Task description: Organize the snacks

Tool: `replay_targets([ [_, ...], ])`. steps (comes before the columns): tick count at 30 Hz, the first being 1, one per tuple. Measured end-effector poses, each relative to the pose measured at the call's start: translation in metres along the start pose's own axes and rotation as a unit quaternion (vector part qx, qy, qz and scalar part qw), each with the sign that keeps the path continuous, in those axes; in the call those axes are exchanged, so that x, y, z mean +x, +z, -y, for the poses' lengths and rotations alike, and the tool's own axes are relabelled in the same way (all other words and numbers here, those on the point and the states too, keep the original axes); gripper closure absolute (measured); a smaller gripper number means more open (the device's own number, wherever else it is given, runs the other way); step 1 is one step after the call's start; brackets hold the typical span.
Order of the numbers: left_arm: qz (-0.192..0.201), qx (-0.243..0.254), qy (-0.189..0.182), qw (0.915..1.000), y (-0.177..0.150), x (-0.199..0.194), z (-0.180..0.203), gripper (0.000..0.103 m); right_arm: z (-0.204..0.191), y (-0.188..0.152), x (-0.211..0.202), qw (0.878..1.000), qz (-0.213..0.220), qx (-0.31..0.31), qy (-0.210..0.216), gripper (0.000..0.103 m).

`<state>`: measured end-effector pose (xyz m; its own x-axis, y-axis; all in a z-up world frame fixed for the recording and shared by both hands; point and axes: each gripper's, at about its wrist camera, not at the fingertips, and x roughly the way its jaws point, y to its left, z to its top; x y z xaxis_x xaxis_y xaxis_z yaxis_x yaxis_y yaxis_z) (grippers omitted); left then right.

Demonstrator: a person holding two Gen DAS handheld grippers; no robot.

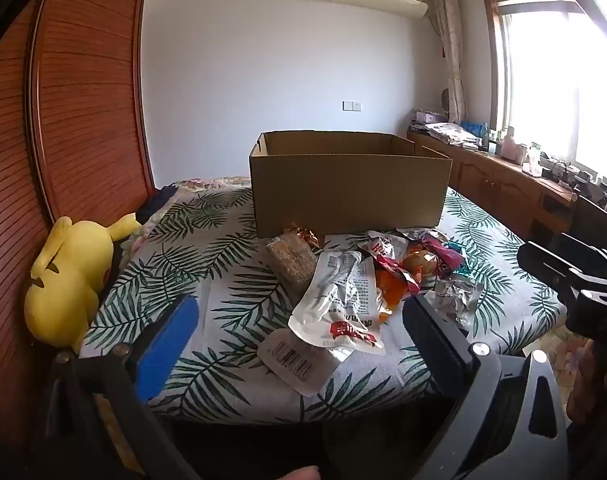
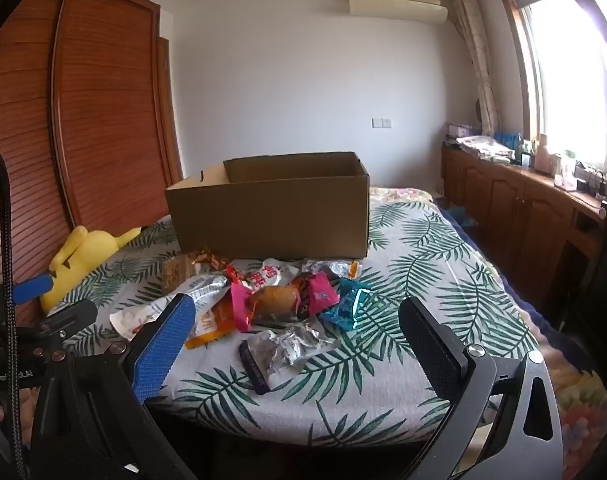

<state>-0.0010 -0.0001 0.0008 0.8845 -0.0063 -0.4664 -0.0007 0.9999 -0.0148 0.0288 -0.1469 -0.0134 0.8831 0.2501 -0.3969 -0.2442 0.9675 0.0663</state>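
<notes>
Nearest the left wrist camera, the left gripper (image 1: 299,316) hangs over the near edge of the bed (image 1: 207,248), its fingers (image 1: 167,340) spread wide with nothing between them. Just beyond them a long clear packet with a red label (image 1: 337,304) lies on the leaf-print cover, overlapping a flat white sachet with a barcode (image 1: 299,360).

From the right wrist view, the right gripper (image 2: 295,320) is likewise wide open and holds nothing. Ahead of it lies a crumpled silver wrapper (image 2: 283,348), and past that the snack pile (image 2: 271,292): a pink-ended wrapped bun (image 2: 279,300), a teal foil packet (image 2: 345,308), and a grainy brown bar (image 2: 177,274) on the left. All of the snacks rest on the bed, in front of the open cardboard box (image 2: 271,208), which stands upright farther back. A yellow plush toy (image 1: 69,276) lies at the bed's left edge against the wooden wardrobe (image 1: 83,92).
</notes>
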Motion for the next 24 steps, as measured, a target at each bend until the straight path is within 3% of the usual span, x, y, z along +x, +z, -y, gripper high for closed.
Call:
replay_targets([
  [24, 0.004, -0.001, 0.008, 1.0000, 0.0038, -0.0032, -0.0049, 0.000, 0.0023, -0.0020, -0.0009, 1.000, 0.002, -0.001, -0.009, 0.000],
])
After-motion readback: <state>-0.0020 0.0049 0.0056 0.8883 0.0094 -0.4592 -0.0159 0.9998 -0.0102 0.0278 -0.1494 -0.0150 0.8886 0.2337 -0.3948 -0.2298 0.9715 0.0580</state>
